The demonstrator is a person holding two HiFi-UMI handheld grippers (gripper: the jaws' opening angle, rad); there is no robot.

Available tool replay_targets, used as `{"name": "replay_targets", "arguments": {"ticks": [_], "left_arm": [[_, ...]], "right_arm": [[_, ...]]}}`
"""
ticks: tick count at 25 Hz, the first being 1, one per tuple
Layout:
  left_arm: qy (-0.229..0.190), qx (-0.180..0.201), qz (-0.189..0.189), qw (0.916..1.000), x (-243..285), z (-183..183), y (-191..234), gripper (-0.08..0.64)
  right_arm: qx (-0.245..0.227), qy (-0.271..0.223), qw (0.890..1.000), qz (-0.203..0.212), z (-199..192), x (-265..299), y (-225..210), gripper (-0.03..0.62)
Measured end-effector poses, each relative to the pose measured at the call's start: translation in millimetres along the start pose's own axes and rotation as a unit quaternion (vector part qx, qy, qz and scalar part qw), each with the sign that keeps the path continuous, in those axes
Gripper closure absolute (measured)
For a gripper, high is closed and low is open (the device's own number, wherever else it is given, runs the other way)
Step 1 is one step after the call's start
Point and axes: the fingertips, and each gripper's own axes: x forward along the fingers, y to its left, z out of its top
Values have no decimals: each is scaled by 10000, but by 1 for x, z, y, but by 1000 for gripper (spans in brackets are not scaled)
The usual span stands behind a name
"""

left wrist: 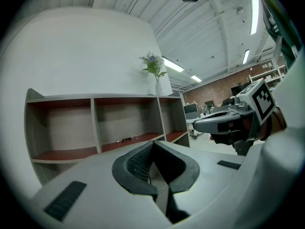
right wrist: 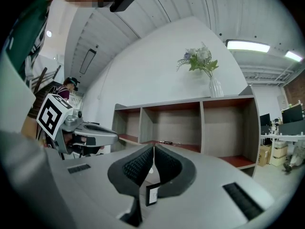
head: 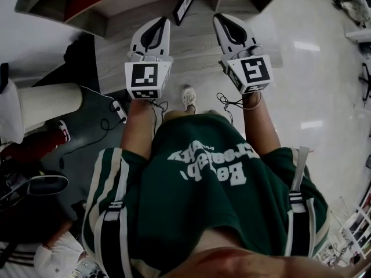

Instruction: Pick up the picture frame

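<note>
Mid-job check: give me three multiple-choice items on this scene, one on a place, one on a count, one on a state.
1. Where is the picture frame? A on the floor before the shelf unit; B on top of it; C in a gripper's jaws.
2. How many compartments does the shelf unit's row show in the right gripper view? A one; B three; C six.
3. The left gripper is: A wide open; B shut on the picture frame; C shut, empty.
Answers: A, it stands at the unit's foot; B, two dividers split the row; C, the pads meet with nothing between.
</note>
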Motion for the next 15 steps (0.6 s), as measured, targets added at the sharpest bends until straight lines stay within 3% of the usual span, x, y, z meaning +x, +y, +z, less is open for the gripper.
{"name": "replay_targets", "arguments": {"ticks": [4, 8, 12, 15], "left_arm": [[-39, -6, -129, 9999, 15, -4, 17, 543], [-80, -5, -247, 9997, 23, -5, 33, 543], [-157, -4, -371, 9992, 30, -5, 47, 543], [-184, -29, -448, 9988, 35, -8, 55, 543]], "right_arm": [[-105, -285, 9995, -1, 3, 24, -1, 558], [-111, -77, 9997, -199, 5, 36, -2, 558], [-207, -261, 9991, -262, 11, 52, 0, 558], [-198, 0, 9989, -425, 8, 58, 0, 558]]}}
